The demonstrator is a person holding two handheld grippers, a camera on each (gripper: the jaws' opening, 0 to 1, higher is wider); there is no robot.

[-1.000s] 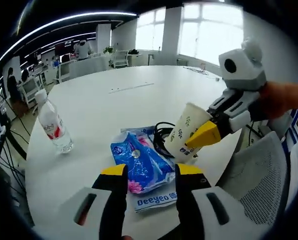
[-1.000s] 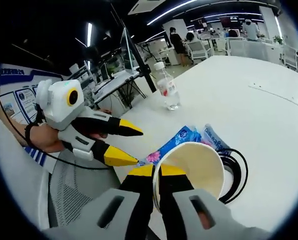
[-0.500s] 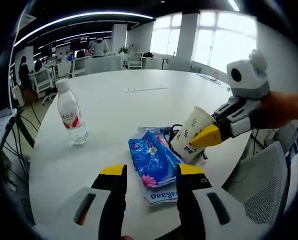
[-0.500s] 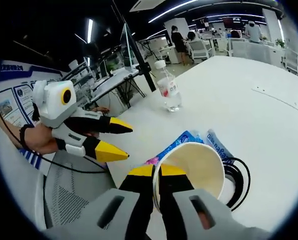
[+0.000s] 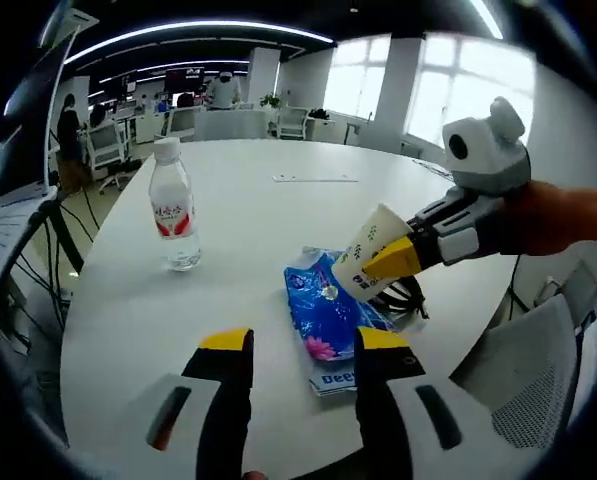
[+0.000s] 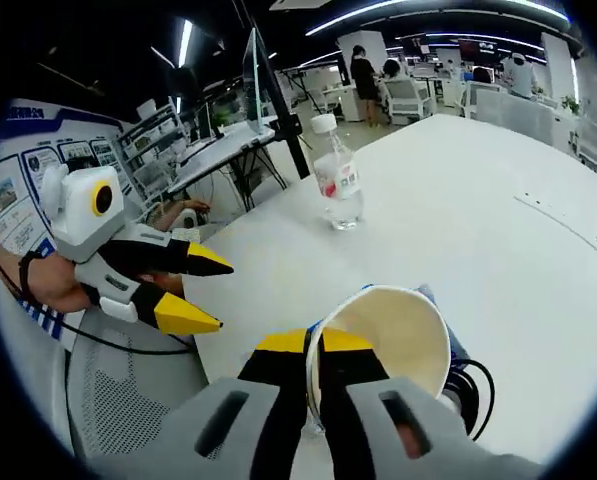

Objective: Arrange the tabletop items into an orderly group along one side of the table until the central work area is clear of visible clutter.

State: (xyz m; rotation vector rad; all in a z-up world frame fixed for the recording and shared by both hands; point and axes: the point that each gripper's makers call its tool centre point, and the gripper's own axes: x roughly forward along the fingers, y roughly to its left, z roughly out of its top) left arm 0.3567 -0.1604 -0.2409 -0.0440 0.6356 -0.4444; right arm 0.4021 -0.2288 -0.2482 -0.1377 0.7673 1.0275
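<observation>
My right gripper [image 6: 313,342] is shut on the rim of a cream paper cup [image 6: 390,330], held off the white round table [image 6: 538,260]. From the left gripper view the same cup [image 5: 366,250] hangs tilted above a blue tissue pack [image 5: 325,318], with the right gripper [image 5: 398,255] coming in from the right. My left gripper [image 5: 293,343] is open, its yellow-tipped jaws near the table's front edge, just short of the pack. A clear water bottle [image 5: 175,206] with a red label stands upright to the left; it is also the bottle [image 6: 337,186] in the right gripper view.
A black coiled cable [image 5: 406,296] lies beside the pack under the cup. A thin strip [image 5: 314,179] lies farther across the table. A mesh chair [image 5: 523,370] stands at the right edge. Office desks, chairs and people fill the background.
Both cameras have shifted: the left gripper has drawn back and left, bringing the bottle nearer centre. The cup in the right gripper has risen slightly above the pack and cable.
</observation>
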